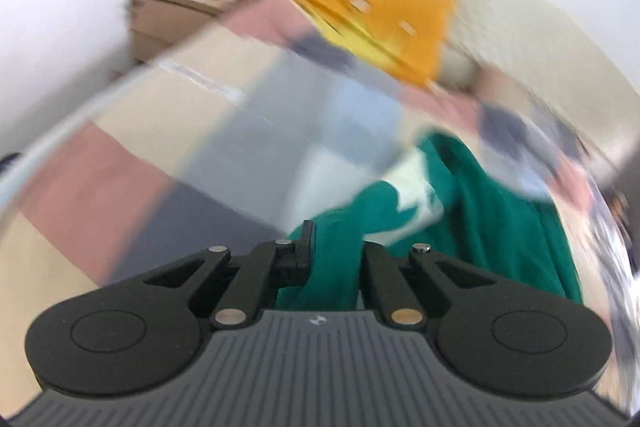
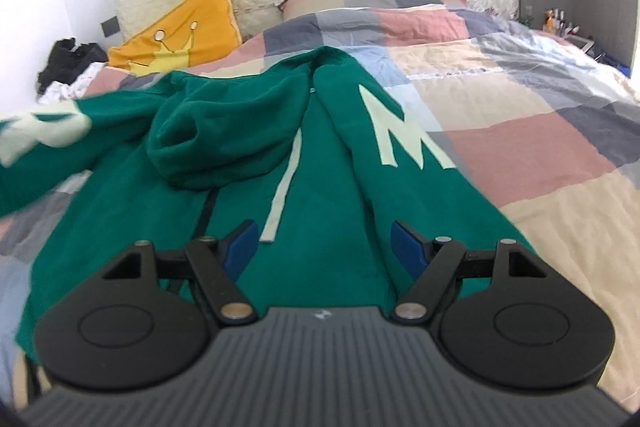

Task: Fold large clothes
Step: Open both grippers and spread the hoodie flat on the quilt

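Green hoodie [image 2: 312, 163] lies rumpled on the patchwork quilt [image 2: 520, 147]. Left gripper [image 1: 334, 259] pinches its fabric; right gripper [image 2: 320, 247] hovers wide above it. Risk: one-sided pulling drags and bunches the garment.

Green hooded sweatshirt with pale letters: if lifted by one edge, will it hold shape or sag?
The green hooded sweatshirt will probably sag: its hood lies collapsed in soft folds. In the left gripper, shut on it, the cloth bunches. The thick fleece looks fairly heavy, likely dragging on the patchwork quilt.
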